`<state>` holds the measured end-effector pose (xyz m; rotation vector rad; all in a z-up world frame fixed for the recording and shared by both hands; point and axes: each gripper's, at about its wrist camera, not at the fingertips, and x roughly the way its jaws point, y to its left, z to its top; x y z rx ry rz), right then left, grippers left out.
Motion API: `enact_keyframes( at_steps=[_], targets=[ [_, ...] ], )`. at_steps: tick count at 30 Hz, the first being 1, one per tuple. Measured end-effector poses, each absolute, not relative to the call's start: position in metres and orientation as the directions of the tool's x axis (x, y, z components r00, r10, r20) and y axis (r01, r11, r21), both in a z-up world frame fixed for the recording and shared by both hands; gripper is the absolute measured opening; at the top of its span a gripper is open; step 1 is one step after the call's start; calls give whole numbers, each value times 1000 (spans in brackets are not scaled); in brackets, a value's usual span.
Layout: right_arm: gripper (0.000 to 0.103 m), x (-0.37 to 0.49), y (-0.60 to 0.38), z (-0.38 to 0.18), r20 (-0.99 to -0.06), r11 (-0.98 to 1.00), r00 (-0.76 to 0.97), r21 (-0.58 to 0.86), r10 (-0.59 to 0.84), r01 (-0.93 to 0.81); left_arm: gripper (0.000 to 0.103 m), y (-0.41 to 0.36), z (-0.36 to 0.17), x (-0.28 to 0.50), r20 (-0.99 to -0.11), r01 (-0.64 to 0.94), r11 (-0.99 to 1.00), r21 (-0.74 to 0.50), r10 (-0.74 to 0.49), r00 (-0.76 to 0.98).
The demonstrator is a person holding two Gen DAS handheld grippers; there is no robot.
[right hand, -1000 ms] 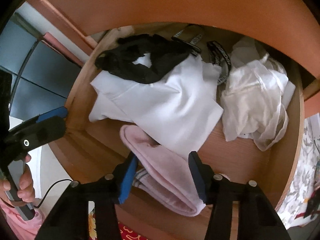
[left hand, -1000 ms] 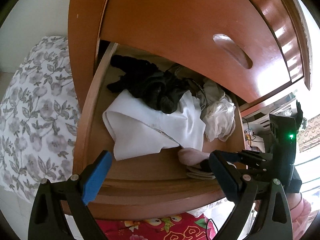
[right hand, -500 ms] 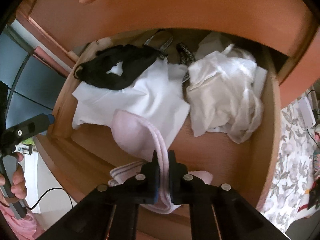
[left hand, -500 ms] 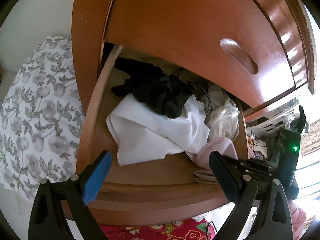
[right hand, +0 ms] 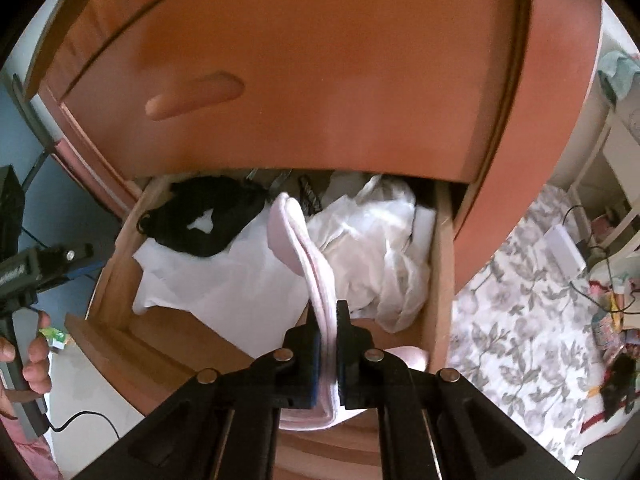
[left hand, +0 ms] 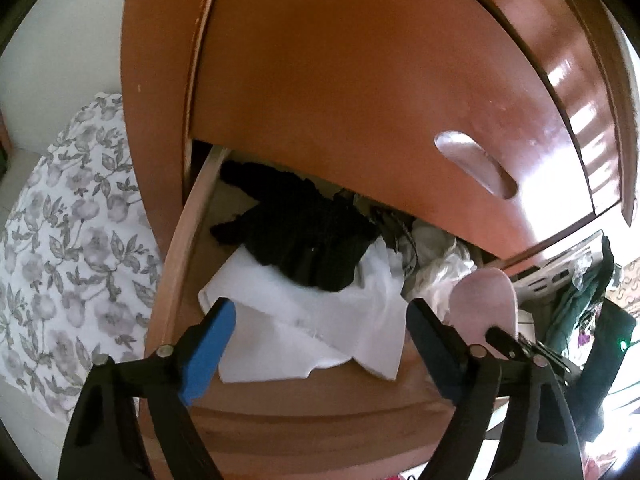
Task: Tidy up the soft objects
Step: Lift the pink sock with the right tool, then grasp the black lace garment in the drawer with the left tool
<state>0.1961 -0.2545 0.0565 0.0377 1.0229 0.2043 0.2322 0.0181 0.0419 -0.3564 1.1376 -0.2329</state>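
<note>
— Two grippers over the open wooden drawer point(right hand: 438, 264); which has the soft pink folded cloth point(right hand: 298, 240)?

— Right gripper point(right hand: 328, 354): its pads are clamped on the cloth's near end, and the long axis runs from the jaws toward twelve o'clock, above the crumpled white garment point(right hand: 380, 248). A second ago the jaws straddled the cloth lying flat; now it is pinched and raised.

— And the other?

— Left gripper point(left hand: 320, 348) is empty; its jaws have just been narrowing over the flat white fabric point(left hand: 304, 320). From it the pink cloth lies at three o'clock, the black garment point(left hand: 304, 236) at twelve.
</note>
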Motion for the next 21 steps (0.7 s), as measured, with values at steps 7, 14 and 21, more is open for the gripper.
enact_keyframes(
  at_steps=[7, 14, 21],
  targets=[
    [6, 195, -249, 59, -818, 978, 540, 126, 198, -167, 71, 5, 37, 250, -859, -4, 949, -314, -283, 427],
    [6, 194, -254, 49, -824, 973, 520, 165, 226, -161, 63, -1, 20, 267, -885, -35, 964, -264, -228, 406],
    [6, 193, -253, 38, -836, 971, 495, 180, 237, -160, 46, -10, 7, 273, -898, -38, 975, -221, -188, 398]
  ],
)
